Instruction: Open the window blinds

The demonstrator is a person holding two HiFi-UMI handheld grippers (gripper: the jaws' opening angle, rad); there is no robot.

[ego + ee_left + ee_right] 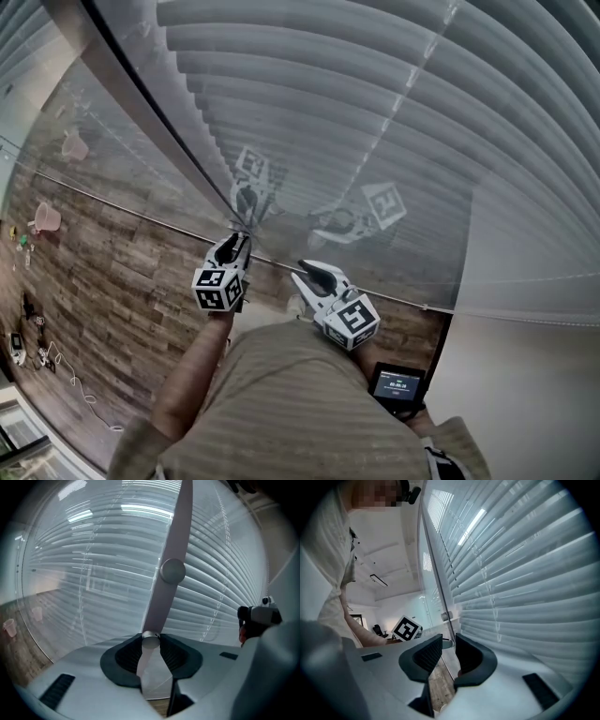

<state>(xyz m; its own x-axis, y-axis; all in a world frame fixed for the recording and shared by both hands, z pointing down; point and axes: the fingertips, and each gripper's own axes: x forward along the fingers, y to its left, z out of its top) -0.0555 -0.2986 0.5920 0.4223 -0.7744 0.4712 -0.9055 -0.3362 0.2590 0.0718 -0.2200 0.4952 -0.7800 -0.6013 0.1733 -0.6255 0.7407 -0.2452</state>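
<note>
Left gripper (151,641) clamped on the tilt wand's (171,550) lower end
The wand's long axis runs straight up from the jaws, before the shut blinds (375,94); the right gripper (314,274) hangs just beside, parted and empty.

Wood-plank floor (112,291): a pink cup (45,218) stands by its left edge; farther along that edge, a white cable (67,373) lies loosely coiled among small items.
</note>
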